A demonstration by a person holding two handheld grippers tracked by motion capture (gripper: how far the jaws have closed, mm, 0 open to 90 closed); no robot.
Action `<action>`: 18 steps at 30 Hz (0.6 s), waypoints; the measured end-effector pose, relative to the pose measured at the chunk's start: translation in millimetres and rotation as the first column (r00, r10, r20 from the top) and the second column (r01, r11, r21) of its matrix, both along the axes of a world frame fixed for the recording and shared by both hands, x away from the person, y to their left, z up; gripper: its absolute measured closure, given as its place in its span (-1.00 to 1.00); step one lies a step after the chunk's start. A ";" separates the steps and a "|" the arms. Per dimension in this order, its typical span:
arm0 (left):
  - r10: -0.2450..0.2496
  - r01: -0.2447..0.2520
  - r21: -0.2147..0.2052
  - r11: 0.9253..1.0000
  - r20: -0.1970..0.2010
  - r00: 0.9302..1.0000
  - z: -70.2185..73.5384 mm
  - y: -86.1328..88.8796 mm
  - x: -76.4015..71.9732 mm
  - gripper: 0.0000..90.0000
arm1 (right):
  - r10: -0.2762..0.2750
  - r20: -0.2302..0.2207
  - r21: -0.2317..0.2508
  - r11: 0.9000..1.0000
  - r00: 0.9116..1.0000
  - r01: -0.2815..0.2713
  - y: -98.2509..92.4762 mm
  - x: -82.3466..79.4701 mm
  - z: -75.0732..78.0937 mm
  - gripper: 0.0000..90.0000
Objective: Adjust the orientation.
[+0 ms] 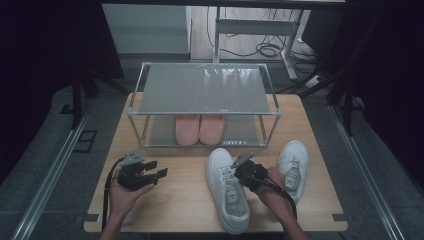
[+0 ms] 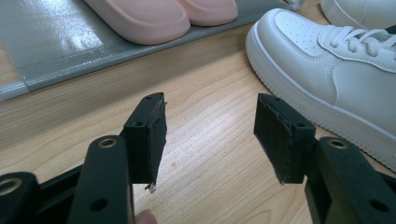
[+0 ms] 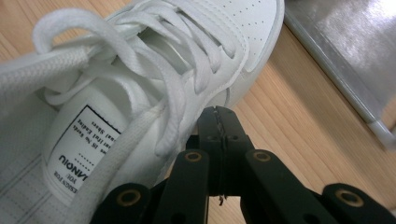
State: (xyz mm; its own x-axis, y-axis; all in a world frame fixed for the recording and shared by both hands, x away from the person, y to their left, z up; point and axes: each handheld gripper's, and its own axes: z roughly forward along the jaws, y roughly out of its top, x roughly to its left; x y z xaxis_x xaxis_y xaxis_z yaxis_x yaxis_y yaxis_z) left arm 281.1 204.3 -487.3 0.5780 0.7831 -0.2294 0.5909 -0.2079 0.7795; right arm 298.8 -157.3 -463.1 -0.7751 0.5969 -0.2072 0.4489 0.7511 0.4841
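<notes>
At the table's near edge the right gripper [image 1: 245,172] sits clenched, nothing between its jaws, against the side of the left white sneaker [image 1: 227,192]; the left gripper [image 1: 156,170] waits released over bare wood; the step looks like nudging shoes toward the rack [image 1: 205,112]; next needs a grip; two sneakers, two pink slippers [image 1: 200,129].

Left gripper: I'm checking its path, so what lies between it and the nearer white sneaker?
Only bare wooden tabletop lies between left gripper and the sneaker, seen in the high view.
</notes>
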 end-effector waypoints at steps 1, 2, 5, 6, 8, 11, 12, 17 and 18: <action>0.001 -0.001 0.000 1.000 0.000 1.000 0.0 0.1 0.0 -0.01 | 0.003 -0.004 0.008 1.000 1.000 -0.003 0.6 0.5 -0.2 1.00; 0.002 -0.002 0.000 1.000 0.000 1.000 0.1 0.3 0.0 -0.01 | 0.007 -0.008 0.019 1.000 1.000 -0.007 1.6 1.0 -0.6 1.00; 0.001 -0.001 0.000 1.000 0.001 1.000 0.2 1.3 0.2 -0.01 | 0.025 -0.018 0.051 0.998 1.000 -0.024 6.4 2.5 -1.7 1.00; 0.005 -0.005 -0.001 1.000 0.000 1.000 0.2 1.3 0.0 -0.01 | 0.028 -0.019 0.055 0.998 0.999 -0.027 7.8 2.6 -2.0 1.00; 0.005 -0.005 -0.001 1.000 -0.001 1.000 0.1 1.5 0.0 -0.01 | 0.035 -0.014 0.060 0.998 0.999 -0.034 11.1 3.3 -2.7 1.00; 0.004 -0.004 0.000 1.000 0.000 1.000 0.1 1.5 -0.1 -0.02 | 0.037 -0.011 0.071 0.997 0.999 -0.037 14.0 4.3 -4.0 1.00; 0.004 -0.004 -0.001 1.000 0.001 1.000 0.2 1.6 -0.3 -0.02 | 0.037 -0.011 0.075 0.997 0.999 -0.036 14.0 4.4 -4.2 1.00; 0.003 -0.003 -0.002 1.000 0.004 1.000 0.9 2.7 -0.7 -0.02 | 0.031 -0.012 0.131 0.991 0.999 -0.029 4.4 2.2 -1.2 1.00; 0.004 -0.004 -0.002 1.000 0.004 1.000 0.9 2.9 -0.7 -0.02 | 0.029 -0.004 0.141 0.990 1.000 -0.028 2.6 0.5 0.3 1.00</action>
State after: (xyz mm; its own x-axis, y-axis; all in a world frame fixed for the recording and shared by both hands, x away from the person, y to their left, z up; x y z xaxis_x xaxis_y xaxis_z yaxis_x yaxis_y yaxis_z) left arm 280.3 207.2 -486.4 0.5757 0.7849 -0.2292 0.5889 -0.2035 0.7822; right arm 299.3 -154.6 -462.8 -0.7933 0.5973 -0.1180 0.4312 0.6880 0.5837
